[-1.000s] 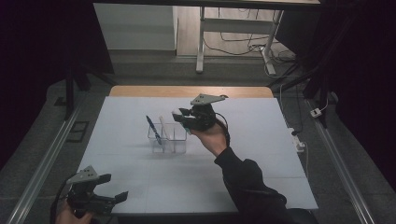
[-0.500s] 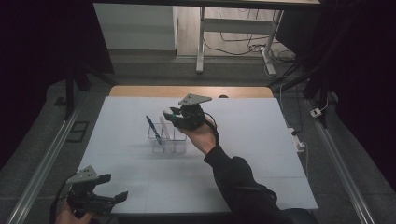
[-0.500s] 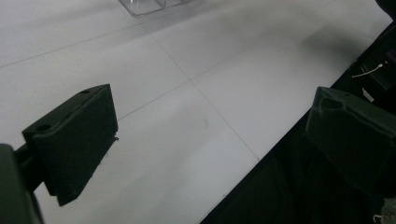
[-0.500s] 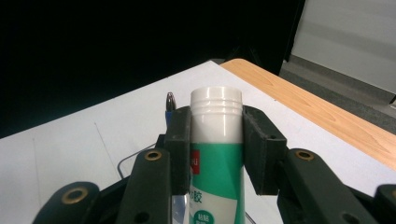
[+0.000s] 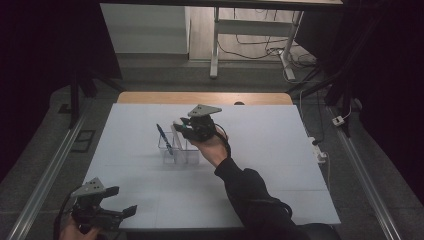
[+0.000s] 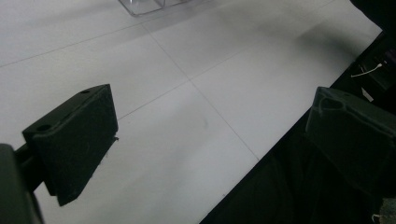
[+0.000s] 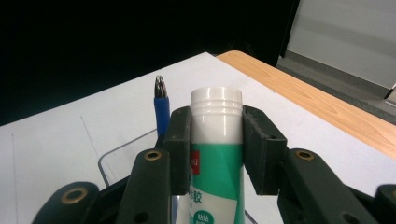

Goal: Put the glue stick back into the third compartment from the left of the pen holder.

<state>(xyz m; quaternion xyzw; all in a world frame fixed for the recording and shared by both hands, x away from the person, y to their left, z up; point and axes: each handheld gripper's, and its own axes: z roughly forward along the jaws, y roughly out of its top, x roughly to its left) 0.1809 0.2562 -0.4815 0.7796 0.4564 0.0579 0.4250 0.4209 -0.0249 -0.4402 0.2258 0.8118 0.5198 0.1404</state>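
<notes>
Organizer (image 5: pixel 180 152) holds a blue pen (image 5: pixel 164 139); right fingers (image 7: pixel 180 154) clamp a glue tube (image 7: pixel 215 154), left fingers (image 6: pixel 74 140) spread empty.

Each black tool (image 5: pixel 181 127) carries a grey three-cornered plate, brass-ringed screw holes and a trailing cable; the sleeve (image 5: pixel 250 192) is dark.

Dim room, white-topped table (image 5: pixel 280 165)

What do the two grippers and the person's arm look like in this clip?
Both the left gripper and the right gripper are black, each topped by a grey three-cornered plate with small holes. The fingers are blocky matte-black pads with screw holes. A black cable trails from each gripper. The right arm wears a dark long sleeve.
</notes>
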